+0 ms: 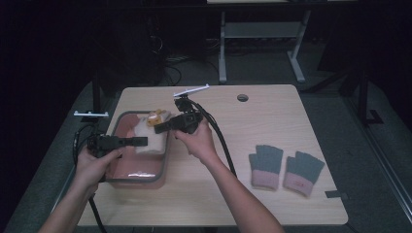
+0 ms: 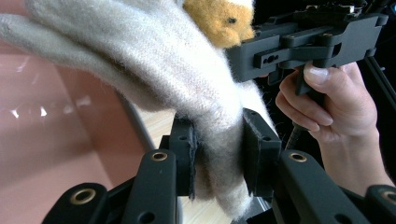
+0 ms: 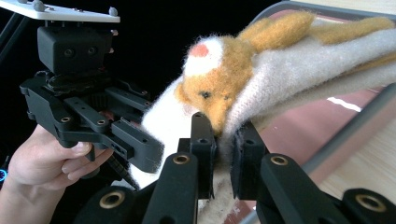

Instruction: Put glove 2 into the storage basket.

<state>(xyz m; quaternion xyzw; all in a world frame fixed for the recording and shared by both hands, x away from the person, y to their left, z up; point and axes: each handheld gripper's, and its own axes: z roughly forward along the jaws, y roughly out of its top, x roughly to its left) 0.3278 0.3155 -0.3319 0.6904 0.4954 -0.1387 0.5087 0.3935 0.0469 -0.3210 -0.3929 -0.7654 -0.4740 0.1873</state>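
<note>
Pinching cream glove (image 1: 151,137), left hand-held gripper (image 1: 142,141), right hand-held gripper (image 1: 160,128), above tray (image 1: 141,178)

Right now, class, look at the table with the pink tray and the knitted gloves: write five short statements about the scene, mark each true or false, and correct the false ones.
1. Both grippers clamp the cream woolly glove with an orange animal face. True.
2. The left gripper has open, empty jaws. False: it is shut on the cream glove.
3. The grey-and-pink knitted fingerless gloves lie in the pink plastic tray with a grey rim. False: they lie on the light wooden table, to the tray's right.
4. The right gripper grips the glove beside the animal face. True.
5. The cream glove is above the tray. True.
</note>
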